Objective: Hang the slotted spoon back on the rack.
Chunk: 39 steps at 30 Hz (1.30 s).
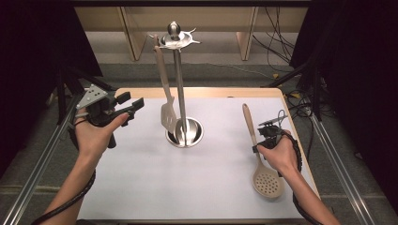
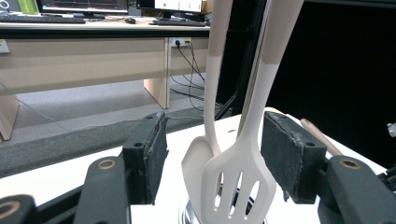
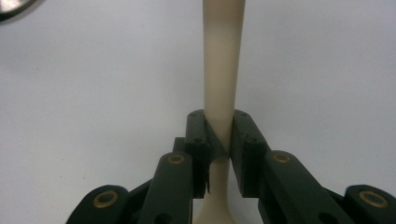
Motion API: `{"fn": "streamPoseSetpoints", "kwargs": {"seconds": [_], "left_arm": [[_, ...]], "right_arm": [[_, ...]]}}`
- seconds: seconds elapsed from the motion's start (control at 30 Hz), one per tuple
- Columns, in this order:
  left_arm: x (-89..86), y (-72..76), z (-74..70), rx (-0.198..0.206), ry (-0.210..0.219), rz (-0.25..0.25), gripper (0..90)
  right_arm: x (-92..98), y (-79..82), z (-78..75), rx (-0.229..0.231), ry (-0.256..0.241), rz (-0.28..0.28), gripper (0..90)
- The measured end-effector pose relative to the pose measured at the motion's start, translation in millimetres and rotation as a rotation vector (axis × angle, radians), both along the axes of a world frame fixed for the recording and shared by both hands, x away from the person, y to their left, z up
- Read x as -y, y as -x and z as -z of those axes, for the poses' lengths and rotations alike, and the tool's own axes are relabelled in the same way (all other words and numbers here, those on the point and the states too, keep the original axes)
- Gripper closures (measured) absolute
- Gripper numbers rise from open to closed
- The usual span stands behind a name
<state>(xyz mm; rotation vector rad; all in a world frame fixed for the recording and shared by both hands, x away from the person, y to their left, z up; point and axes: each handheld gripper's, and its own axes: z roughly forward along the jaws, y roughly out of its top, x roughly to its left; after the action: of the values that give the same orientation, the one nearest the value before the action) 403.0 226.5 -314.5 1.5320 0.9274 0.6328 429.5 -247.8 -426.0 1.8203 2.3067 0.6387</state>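
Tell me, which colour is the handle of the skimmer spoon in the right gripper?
Pale cream-beige: the skimmer spoon shows best in the right gripper view.

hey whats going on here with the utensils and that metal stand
A person works at a white table with a gripper in each hand. The right gripper is shut on the handle of a skimmer spoon lying on the table. The left gripper is open, held off to the left of the metal stand, where a slotted spatula hangs from a hook at the top. The skimmer spoon looks likely to be hung next.
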Motion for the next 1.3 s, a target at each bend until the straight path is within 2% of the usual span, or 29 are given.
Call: {"fn": "streamPoseSetpoints", "kwargs": {"seconds": [0.13,0.23,0.27,0.3,0.33,0.43,0.47,0.5,0.53,0.6,0.7,0.73,0.8,0.83,0.93,1.07,1.13,1.23,1.3], "left_arm": [[0.1,0.7,-0.8,-0.003,0.009,0.000,39.5],[0.5,1.3,-1.3,-0.004,0.012,0.001,39.1],[0.7,1.3,-1.4,-0.003,0.011,0.002,39.0],[1.2,1.5,-1.5,-0.002,0.013,0.003,39.0],[1.4,1.5,-1.7,0.002,0.010,0.006,39.1],[2.8,2.2,-2.0,0.003,0.011,0.007,39.1],[3.3,2.5,-1.9,0.006,0.011,0.007,39.1],[3.8,2.9,-2.0,0.008,0.010,0.007,39.3],[4.4,3.1,-2.2,0.010,0.009,0.008,39.5],[5.6,3.7,-2.5,0.014,0.010,0.009,39.6],[7.9,4.9,-3.2,0.027,0.010,0.017,40.0],[8.9,5.5,-3.5,0.031,0.009,0.019,40.1],[10.8,6.5,-4.0,0.039,0.010,0.026,40.2],[12.5,7.4,-4.4,0.047,0.016,0.029,40.3],[16.4,10.2,-6.5,0.062,0.020,0.043,41.1],[24.3,15.3,-10.4,0.089,0.014,0.066,42.9],[29.2,17.7,-12.0,0.100,0.011,0.080,43.5],[36.6,20.4,-13.1,0.109,0.006,0.101,43.9],[41.6,21.6,-13.1,0.115,0.001,0.112,44.0]], "right_arm": [[-1.3,8.6,-4.0,0.075,-0.010,-0.003,79.1],[-2.4,13.1,-7.2,0.105,-0.026,0.009,79.1],[-2.8,14.6,-8.6,0.131,-0.013,-0.008,79.1],[-3.2,15.5,-9.4,0.143,-0.025,-0.016,79.1],[-3.1,17.5,-10.4,0.182,-0.019,-0.034,79.2],[-5.5,23.0,-13.5,0.234,-0.050,-0.046,79.2],[-5.0,24.6,-14.1,0.264,-0.058,-0.073,79.2],[-5.9,27.1,-16.0,0.269,-0.076,-0.078,79.2],[-7.6,29.6,-17.8,0.284,-0.064,-0.067,79.2],[-8.9,32.2,-19.6,0.325,-0.072,-0.090,79.2],[-12.1,37.2,-24.5,0.353,-0.093,-0.104,79.2],[-13.0,38.3,-25.8,0.388,-0.099,-0.117,79.2],[-17.6,42.3,-29.4,0.405,-0.116,-0.097,79.2],[-16.7,41.7,-30.4,0.418,-0.111,-0.117,79.2],[-20.3,45.4,-34.9,0.447,-0.124,-0.122,79.2],[-25.4,49.5,-40.5,0.469,-0.123,-0.126,79.2],[-29.4,53.5,-44.1,0.451,-0.128,-0.104,79.2],[-33.2,55.7,-48.0,0.479,-0.132,-0.127,79.2],[-37.5,58.0,-49.6,0.496,-0.150,-0.121,79.2]]}}
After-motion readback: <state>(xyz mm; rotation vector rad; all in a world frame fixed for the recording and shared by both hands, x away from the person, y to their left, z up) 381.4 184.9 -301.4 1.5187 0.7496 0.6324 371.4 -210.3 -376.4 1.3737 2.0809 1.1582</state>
